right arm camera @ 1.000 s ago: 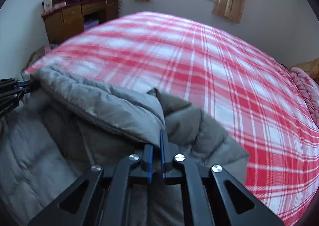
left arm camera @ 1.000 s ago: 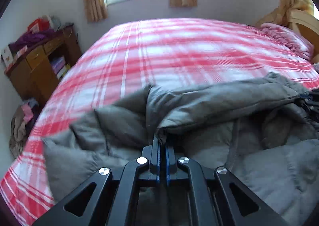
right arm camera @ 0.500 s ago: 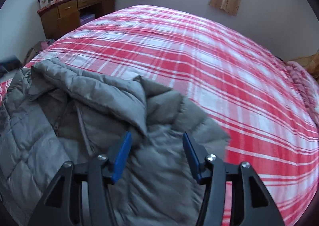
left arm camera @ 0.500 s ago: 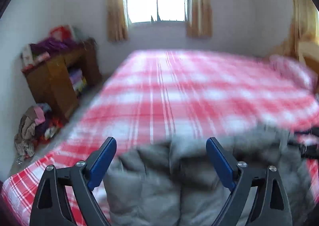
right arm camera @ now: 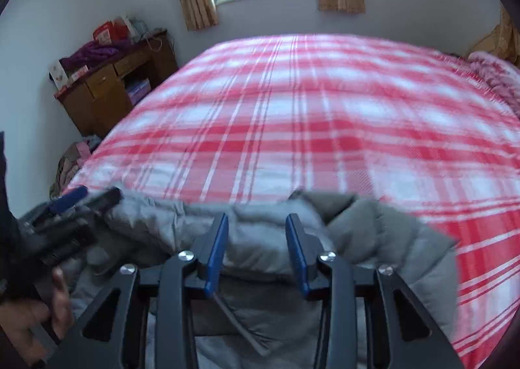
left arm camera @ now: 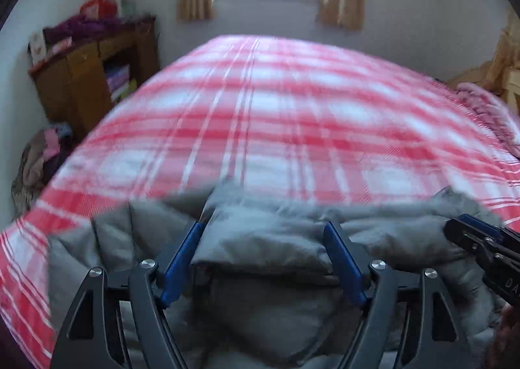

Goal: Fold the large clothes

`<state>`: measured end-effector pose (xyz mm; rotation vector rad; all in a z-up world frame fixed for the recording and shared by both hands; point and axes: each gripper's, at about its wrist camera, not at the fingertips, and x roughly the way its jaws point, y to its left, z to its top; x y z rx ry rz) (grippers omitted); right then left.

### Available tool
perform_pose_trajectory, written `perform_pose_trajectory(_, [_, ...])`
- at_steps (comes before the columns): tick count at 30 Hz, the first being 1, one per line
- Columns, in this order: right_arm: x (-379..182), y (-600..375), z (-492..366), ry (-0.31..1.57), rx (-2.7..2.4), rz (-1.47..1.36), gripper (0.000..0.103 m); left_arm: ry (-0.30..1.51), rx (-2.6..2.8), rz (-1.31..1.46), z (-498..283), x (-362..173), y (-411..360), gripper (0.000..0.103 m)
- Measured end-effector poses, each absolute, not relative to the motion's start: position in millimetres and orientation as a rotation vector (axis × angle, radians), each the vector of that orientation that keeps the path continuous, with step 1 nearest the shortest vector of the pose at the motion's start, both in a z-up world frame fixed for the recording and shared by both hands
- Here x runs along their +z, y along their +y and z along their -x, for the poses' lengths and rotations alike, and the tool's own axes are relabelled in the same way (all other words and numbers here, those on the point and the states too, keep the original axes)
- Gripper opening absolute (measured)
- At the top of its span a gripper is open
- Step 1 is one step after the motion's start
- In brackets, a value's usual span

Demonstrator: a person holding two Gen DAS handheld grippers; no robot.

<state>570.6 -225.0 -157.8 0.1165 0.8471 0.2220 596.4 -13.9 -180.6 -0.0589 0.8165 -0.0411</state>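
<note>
Jacket (left arm camera: 266,239) lying crosswise under both tools, bare bed (left arm camera: 276,115) stretching ahead; left tool (left arm camera: 265,255) wide, closing; right tool (right arm camera: 256,252) narrower, closing, nothing gripped.

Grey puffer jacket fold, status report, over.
Left tool and right tool closing, pads clear of cloth. Grey quilted puffer jacket bunched on red plaid bedspread. Nothing in the way.

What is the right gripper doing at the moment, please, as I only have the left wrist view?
Observer: The right gripper has its jaws closing, pads apart, with a fold of the grey padded jacket between them.
Operator: Thanks. Can you see the hand on my left gripper?
Observer: Yes, a hand grips the left gripper by its handle at the right wrist view's lower left; its jaws are closing too, over the jacket.
</note>
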Motion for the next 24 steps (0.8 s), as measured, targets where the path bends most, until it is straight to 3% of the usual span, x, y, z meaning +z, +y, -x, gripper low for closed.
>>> perform_pose_trajectory(6, [-189,-226,-569,0.872,0.218,-0.11,0.038,0.844,-0.04,0.098,-601,-198,-9,0.078])
perform_pose_trajectory(24, [-203,-216,-570,0.901,0.189,-0.038,0.038,0.883,0.003,0.003,-609,-211,-22,0.08])
